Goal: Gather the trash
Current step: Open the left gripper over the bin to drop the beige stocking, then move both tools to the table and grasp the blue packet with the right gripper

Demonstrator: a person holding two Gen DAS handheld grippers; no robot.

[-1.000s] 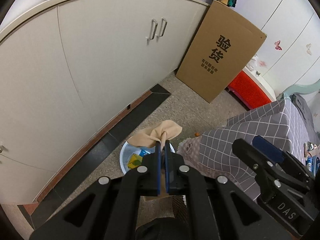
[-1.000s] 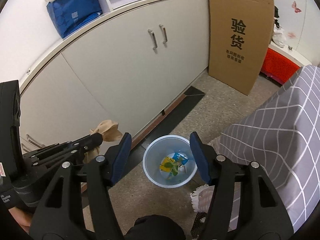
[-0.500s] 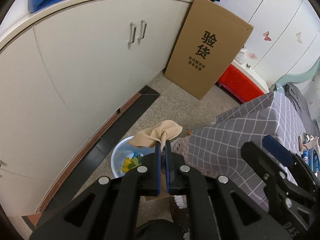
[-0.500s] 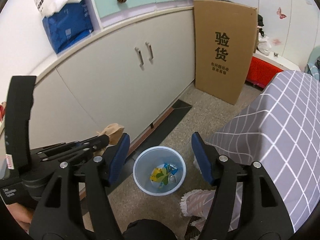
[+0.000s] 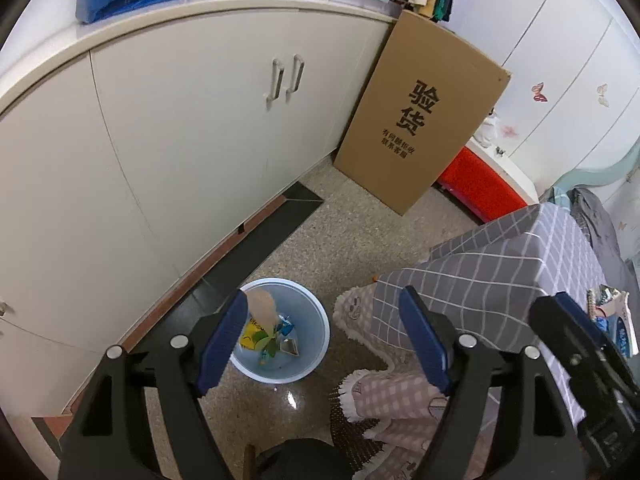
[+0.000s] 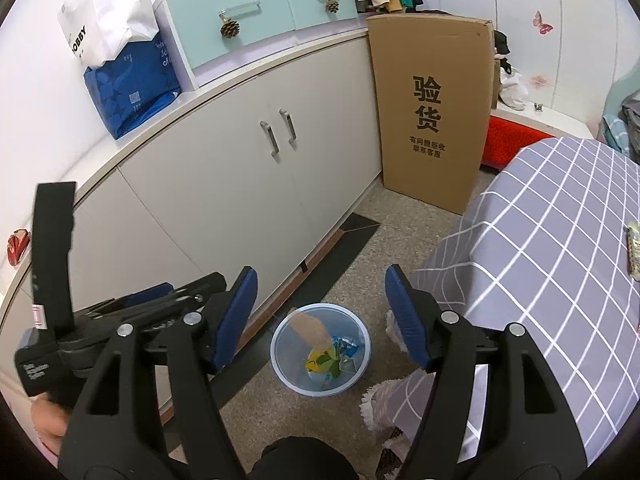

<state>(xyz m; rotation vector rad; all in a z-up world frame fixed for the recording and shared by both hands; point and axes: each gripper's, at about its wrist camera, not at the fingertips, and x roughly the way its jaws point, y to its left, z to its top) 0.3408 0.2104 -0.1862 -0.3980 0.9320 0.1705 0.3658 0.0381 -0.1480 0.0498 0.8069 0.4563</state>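
Note:
A pale blue trash bin [image 5: 320, 328] stands on the floor by the cabinets; it also shows in the right wrist view [image 6: 280, 356]. Coloured wrappers [image 5: 266, 340] lie in it. A beige crumpled paper [image 5: 262, 305] hangs blurred in the air over the bin, also seen from the right wrist [image 6: 310, 330]. My left gripper [image 5: 322, 336] is open and empty above the bin. My right gripper [image 6: 320, 316] is open and empty, higher and to the right of the left one [image 6: 132, 312].
White cabinets [image 5: 180, 128] run along the left. A tall cardboard box [image 5: 416, 112] leans at the back, a red box [image 5: 480, 184] beside it. A table with a grey checked cloth [image 6: 560, 264] is at the right, small items [image 6: 634, 248] on it.
My left gripper has opened and let go of the beige paper, which is falling toward the bin. Both views have lifted and pulled back a little.

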